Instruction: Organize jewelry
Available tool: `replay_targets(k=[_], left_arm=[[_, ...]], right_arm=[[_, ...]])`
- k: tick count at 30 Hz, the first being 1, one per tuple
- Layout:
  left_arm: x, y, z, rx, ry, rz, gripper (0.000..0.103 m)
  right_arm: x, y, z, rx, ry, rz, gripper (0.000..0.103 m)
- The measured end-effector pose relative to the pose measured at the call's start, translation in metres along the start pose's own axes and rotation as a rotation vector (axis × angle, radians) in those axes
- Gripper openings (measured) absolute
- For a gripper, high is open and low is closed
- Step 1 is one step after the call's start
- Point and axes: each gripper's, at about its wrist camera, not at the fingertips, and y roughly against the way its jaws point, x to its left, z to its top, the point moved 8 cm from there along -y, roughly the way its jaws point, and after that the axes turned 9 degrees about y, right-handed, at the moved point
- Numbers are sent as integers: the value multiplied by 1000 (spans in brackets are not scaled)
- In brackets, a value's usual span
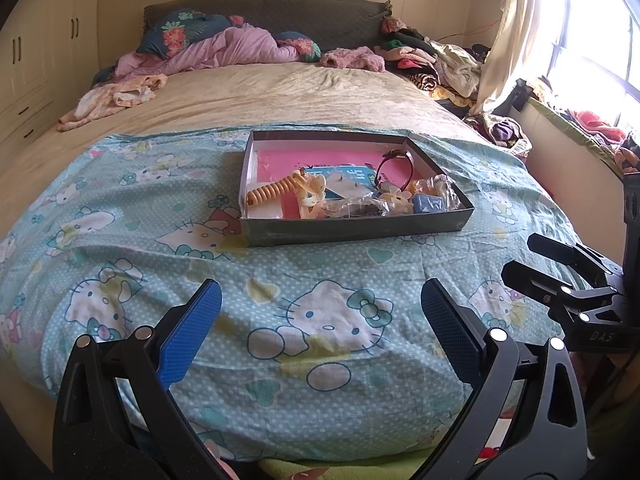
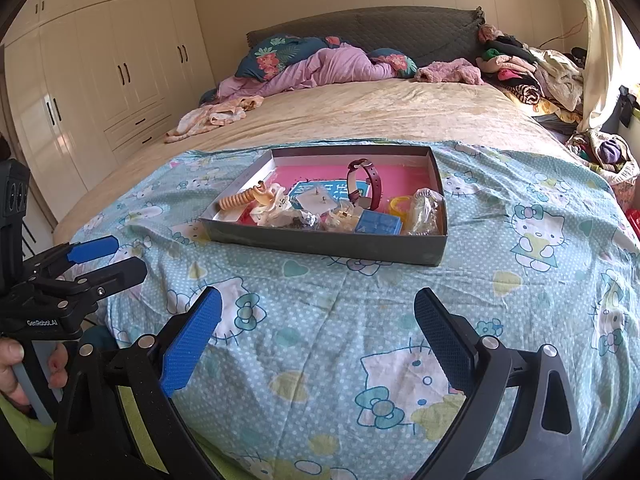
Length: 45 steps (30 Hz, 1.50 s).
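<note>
Both jaws held wide and empty, left gripper [image 1: 320, 312] and right gripper [image 2: 318, 320] short of the box [image 2: 320, 246]; tangled jewelry [image 2: 304, 216] could be snagged together.

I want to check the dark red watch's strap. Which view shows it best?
The right wrist view: the watch stands upright in the box, strap loop unobstructed. In the left wrist view, the watch appears smaller and partly behind clutter.
</note>
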Motion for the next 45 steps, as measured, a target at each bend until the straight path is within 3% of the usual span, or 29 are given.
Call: replay_targets(k=[34, 39, 45], left_arm=[[9, -6, -4, 33, 38, 13, 93], [22, -14, -7, 45, 82, 60, 93], [55, -27, -7, 61, 165, 166, 93]], right_arm=[[-5, -1, -3, 11, -7, -23, 96], [-25, -6, -9, 30, -47, -57, 96], [-81, -14, -20, 53, -134, -161, 96]])
